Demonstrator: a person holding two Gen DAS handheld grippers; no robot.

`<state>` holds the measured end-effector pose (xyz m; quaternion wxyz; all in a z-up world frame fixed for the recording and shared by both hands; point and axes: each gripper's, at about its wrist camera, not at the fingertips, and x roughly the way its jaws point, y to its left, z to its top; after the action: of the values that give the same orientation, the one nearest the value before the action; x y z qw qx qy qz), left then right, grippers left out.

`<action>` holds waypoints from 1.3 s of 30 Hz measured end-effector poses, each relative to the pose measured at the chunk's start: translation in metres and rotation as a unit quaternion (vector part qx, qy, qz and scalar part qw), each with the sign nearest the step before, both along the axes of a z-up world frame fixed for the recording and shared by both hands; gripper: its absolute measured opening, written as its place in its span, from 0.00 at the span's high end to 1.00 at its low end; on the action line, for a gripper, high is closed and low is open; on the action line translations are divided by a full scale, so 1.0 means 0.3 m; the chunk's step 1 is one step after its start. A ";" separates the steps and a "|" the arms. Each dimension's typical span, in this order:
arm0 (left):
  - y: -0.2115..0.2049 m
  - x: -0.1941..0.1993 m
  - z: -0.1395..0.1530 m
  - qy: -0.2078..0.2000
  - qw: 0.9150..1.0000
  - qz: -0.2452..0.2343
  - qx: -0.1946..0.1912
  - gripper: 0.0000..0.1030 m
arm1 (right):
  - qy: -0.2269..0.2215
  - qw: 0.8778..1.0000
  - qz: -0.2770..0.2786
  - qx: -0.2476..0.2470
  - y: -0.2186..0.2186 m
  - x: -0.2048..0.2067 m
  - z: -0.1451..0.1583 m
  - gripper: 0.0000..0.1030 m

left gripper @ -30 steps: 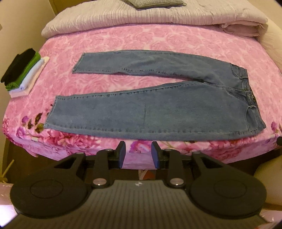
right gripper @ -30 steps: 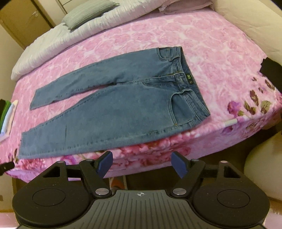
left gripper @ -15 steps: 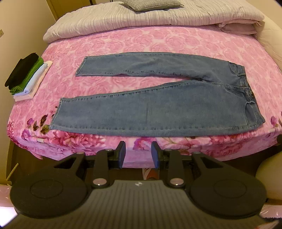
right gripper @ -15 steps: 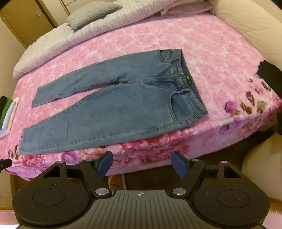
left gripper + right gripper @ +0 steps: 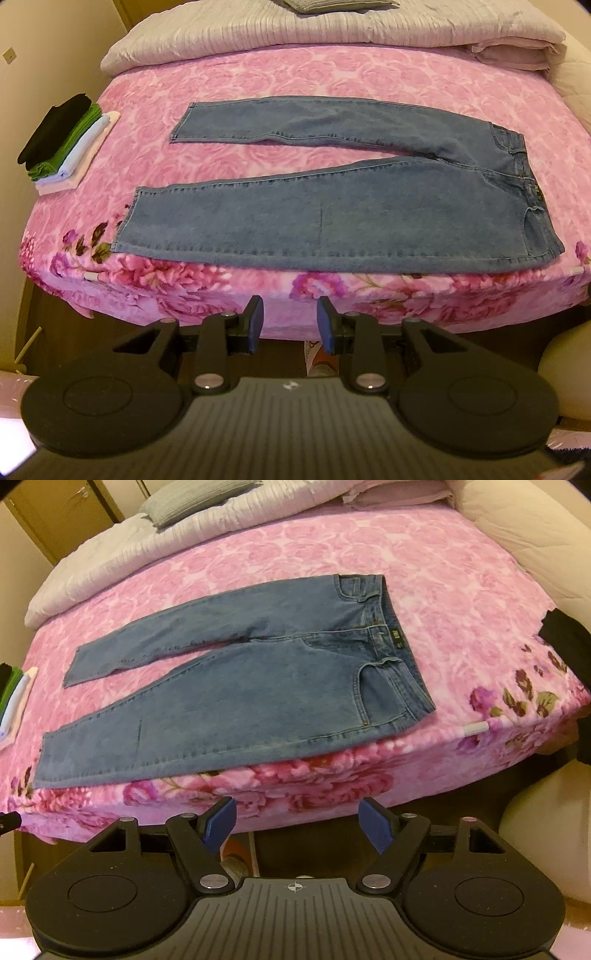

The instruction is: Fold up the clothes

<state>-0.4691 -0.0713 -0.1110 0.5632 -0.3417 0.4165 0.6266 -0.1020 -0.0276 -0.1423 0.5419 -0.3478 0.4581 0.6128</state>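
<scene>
Jeans [image 5: 369, 221] now farther beyond left gripper [image 5: 290, 325]

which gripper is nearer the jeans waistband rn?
Right, as far as the views tell. The right gripper hovers off the bed edge, just below the waistband. The left gripper hovers off the same edge opposite mid-leg; the waistband lies far right.
</scene>
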 end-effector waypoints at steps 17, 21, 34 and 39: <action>0.024 -0.009 0.001 -0.006 1.000 0.016 0.002 0.73 | -0.009 1.000 0.029 0.005 0.068 -0.044 0.003 0.26; 0.035 -0.010 -0.007 -0.010 1.000 0.020 -0.002 0.73 | -0.021 0.999 0.033 0.019 0.085 -0.052 0.018 0.26; 0.165 -0.014 -0.051 -0.012 1.000 0.012 -0.024 0.73 | -0.033 0.999 0.032 0.013 0.183 -0.087 0.001 0.26; 0.289 -0.016 -0.090 -0.021 0.999 -0.003 -0.037 0.73 | -0.039 0.999 0.024 0.001 0.272 -0.114 -0.024 0.26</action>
<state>-0.4738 0.0154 -0.1379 0.5607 -0.3739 0.4288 0.6016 -0.1363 0.0540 -0.1496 0.5445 -0.3822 0.4277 0.6120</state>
